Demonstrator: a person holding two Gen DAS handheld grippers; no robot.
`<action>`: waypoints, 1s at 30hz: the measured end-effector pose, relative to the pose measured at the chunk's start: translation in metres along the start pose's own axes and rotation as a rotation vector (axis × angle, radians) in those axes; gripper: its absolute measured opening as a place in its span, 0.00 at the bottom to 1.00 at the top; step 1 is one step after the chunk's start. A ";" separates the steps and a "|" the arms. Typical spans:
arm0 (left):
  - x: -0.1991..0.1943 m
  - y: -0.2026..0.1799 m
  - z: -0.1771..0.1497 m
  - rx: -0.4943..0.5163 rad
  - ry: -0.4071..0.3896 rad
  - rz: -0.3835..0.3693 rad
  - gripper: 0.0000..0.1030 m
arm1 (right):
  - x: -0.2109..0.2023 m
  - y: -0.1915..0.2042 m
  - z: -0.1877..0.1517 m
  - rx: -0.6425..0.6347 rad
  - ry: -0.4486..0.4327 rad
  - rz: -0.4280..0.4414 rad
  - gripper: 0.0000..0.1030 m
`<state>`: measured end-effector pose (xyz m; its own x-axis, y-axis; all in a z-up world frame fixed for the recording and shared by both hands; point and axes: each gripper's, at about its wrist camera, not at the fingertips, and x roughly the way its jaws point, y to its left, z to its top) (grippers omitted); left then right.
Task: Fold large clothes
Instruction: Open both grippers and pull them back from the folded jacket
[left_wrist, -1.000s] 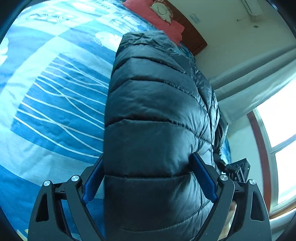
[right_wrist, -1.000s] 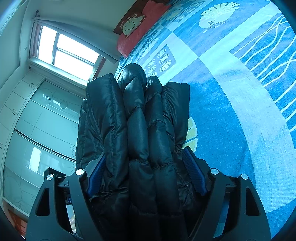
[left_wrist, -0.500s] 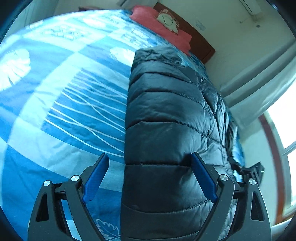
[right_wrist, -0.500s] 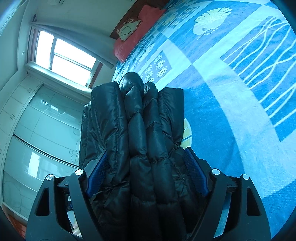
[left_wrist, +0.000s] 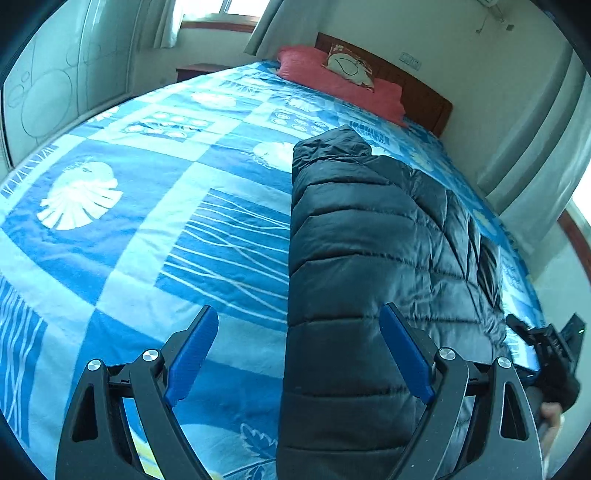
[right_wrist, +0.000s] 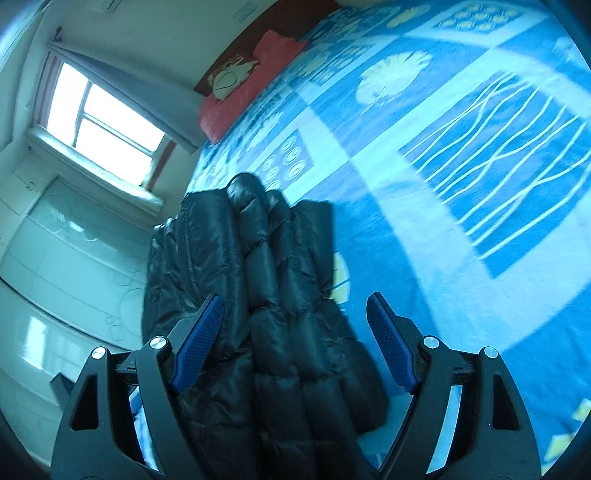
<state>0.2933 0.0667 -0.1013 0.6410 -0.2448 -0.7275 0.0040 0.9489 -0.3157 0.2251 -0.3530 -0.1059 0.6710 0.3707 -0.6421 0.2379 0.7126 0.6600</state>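
A black quilted puffer jacket (left_wrist: 369, 280), folded into a long narrow bundle, was laid on a bed covered by a blue and white patchwork bedspread (left_wrist: 155, 206) printed with leaves and wavy lines. In the left wrist view, the left gripper (left_wrist: 299, 350), made of black plastic with blue pads, was held above the near end of the jacket with its jaws spread wide; the left pad was seen over bare bedspread, well clear of the jacket, and the right pad was seen over the jacket's top, with nothing pinched between them. The jacket stretched away from that gripper toward a red pillow (left_wrist: 340, 81) at a dark wooden headboard (left_wrist: 424, 96). At the lower right edge, part of the other gripper and a bit of a person's hand were visible beyond the jacket. In the right wrist view, the right gripper (right_wrist: 295, 339) was likewise seen spread wide over the jacket's opposite end, where stacked puffy layers (right_wrist: 280, 280) were shown edge-on; neither blue pad was pressed against the fabric. A bright window (right_wrist: 107, 129) with a pale curtain was seen to the left, above glossy white wardrobe doors (right_wrist: 74, 258).
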 end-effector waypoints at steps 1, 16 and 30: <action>-0.002 -0.002 -0.003 0.009 -0.005 0.004 0.86 | -0.005 -0.001 0.000 -0.001 -0.008 -0.029 0.77; -0.074 -0.038 -0.057 0.127 -0.112 0.085 0.86 | -0.092 0.048 -0.076 -0.313 -0.130 -0.359 0.85; -0.135 -0.062 -0.088 0.183 -0.172 0.132 0.86 | -0.139 0.123 -0.137 -0.537 -0.202 -0.383 0.89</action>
<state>0.1391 0.0236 -0.0368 0.7657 -0.0939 -0.6363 0.0400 0.9943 -0.0987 0.0654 -0.2355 0.0107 0.7391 -0.0467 -0.6720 0.1380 0.9869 0.0832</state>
